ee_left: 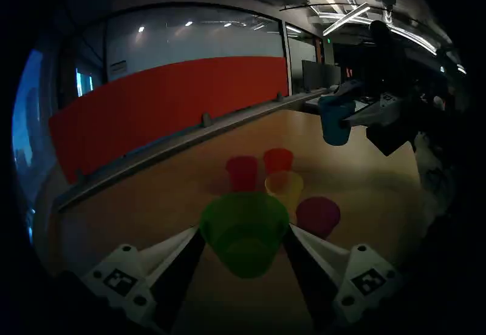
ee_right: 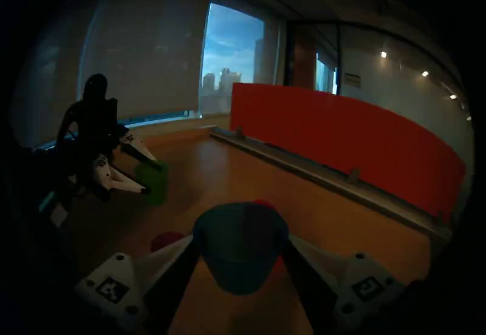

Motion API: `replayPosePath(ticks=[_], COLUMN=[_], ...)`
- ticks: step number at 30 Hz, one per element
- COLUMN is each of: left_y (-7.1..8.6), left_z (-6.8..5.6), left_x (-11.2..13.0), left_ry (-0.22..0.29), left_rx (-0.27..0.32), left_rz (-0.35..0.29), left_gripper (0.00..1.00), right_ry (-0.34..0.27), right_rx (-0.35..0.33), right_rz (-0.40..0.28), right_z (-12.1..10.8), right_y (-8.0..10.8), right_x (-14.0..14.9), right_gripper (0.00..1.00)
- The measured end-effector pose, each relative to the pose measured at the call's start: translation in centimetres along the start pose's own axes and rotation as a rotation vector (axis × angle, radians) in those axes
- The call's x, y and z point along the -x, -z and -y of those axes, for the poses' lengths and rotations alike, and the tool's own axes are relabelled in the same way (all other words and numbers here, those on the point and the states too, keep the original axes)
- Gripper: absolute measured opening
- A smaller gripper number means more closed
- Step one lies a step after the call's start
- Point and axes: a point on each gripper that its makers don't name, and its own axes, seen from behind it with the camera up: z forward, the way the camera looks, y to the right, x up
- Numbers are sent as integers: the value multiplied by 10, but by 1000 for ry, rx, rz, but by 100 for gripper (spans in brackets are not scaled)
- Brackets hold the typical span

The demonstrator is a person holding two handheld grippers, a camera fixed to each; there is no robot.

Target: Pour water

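My left gripper [ee_left: 244, 238] is shut on a green cup [ee_left: 245, 229], held upright above the wooden table [ee_left: 152, 213]. Beyond it stand a red cup [ee_left: 242, 172], an orange-red cup [ee_left: 278, 160], a yellow cup [ee_left: 284, 186] and a magenta cup [ee_left: 318, 215]. My right gripper [ee_right: 240, 247] is shut on a blue cup [ee_right: 240, 244], also upright. In the left gripper view that blue cup [ee_left: 335, 119] hangs in the air at the upper right, held by the other gripper [ee_left: 389, 119]. In the right gripper view the green cup [ee_right: 153, 180] shows at the left between the other gripper's white fingers [ee_right: 124, 180].
A red partition [ee_left: 170, 104] with a rail runs along the table's far edge. A person's dark shape [ee_right: 91, 128] stands at the left of the right gripper view, in front of a window [ee_right: 234, 62]. Bits of red cups [ee_right: 165, 240] peek from behind the blue cup.
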Motion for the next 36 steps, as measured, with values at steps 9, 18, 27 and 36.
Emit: replayPosePath(ticks=[9,18,27,36], left_y=[-5,-11,-20,-32], left_z=[1,0,-1,-2], left_x=[18,33,49,64], left_ry=[3,5,5,5], left_rx=[15,34,50,71], left_rz=[47,88,139,182], left_gripper=[86,86,86,86], right_ry=[-2,8,-5,-18], right_rx=[-26,-49,-53,-55], right_rz=[73,144,188,212], right_z=[3,10,9,8], right_y=[-8,-17,-24,-30], right_x=[26,53,76,92], right_gripper=[92,92,93,94])
